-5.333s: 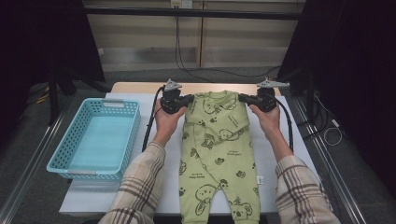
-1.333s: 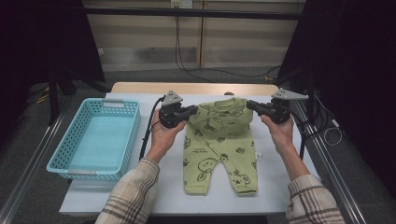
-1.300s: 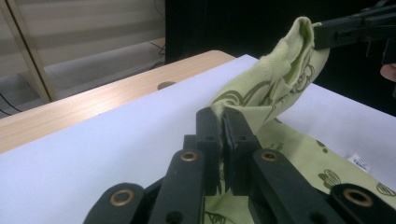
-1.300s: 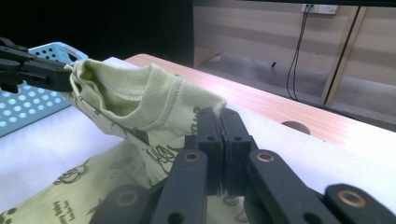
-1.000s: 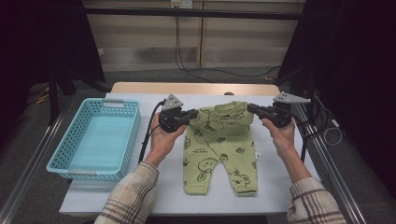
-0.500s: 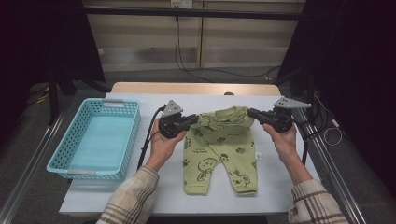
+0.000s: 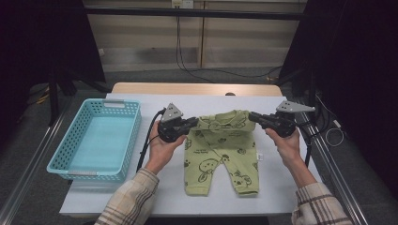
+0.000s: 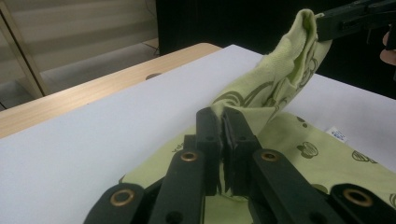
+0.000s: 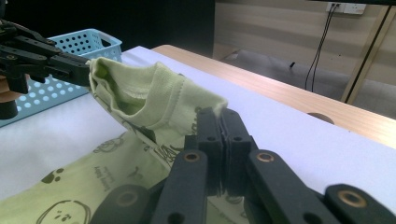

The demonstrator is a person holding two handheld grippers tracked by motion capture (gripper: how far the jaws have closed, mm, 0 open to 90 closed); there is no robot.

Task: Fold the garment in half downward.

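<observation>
A light green baby romper [image 7: 220, 157] with dark cartoon prints lies on the white table cover, legs toward the person. Its top edge is lifted and stretched between the two grippers, hanging above the lower half. My left gripper [image 7: 195, 123] is shut on the romper's left shoulder, and in the left gripper view its jaws [image 8: 223, 119] pinch the green cloth [image 8: 280, 84]. My right gripper [image 7: 253, 116] is shut on the right shoulder; the right gripper view has its jaws [image 9: 219, 119] closed on the fabric [image 9: 149, 93]. Each view also catches the other gripper [image 8: 345, 18] [image 9: 70, 63] at the far end of the cloth.
A light blue plastic basket [image 7: 61, 159] stands empty at the left of the table, also in the right gripper view [image 9: 79, 42]. The white cover [image 7: 141, 187] has bare room around the romper. A wooden table edge [image 7: 187, 88] runs along the far side. Cables trail from both grippers.
Both grippers have come toward the person with the romper's top held between them, carrying it over the lower half. Several seconds ago the romper lay flat at full length.
</observation>
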